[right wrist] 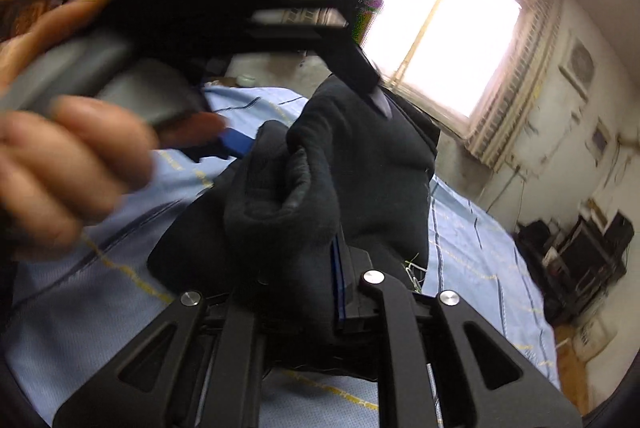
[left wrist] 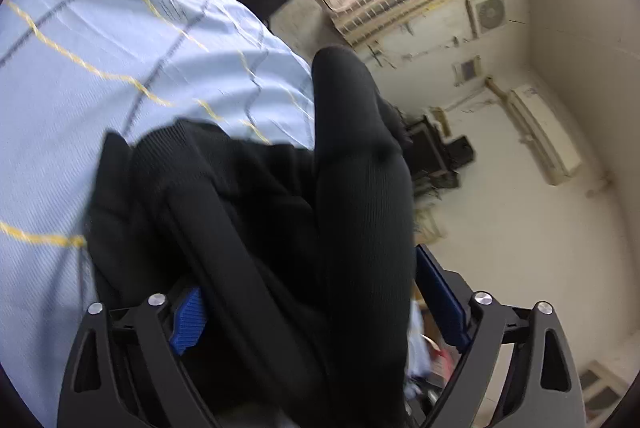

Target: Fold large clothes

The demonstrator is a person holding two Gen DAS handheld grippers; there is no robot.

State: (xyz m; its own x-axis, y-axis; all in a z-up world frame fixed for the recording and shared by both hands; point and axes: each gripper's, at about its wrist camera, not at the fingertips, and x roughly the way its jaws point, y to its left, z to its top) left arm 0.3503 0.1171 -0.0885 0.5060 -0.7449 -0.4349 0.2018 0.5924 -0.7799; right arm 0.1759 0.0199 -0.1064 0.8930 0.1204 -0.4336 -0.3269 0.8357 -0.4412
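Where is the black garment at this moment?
The black garment is bunched over the light blue sheet, below the window in the right wrist view, pinched in the right tool; the left tool straddles it too.

No text, label, brand or number could be read. A small patch of dark printed lines stood on the far part of the light blue bedsheet [left wrist: 120, 40] in the left wrist view, too blurred and small to make out.
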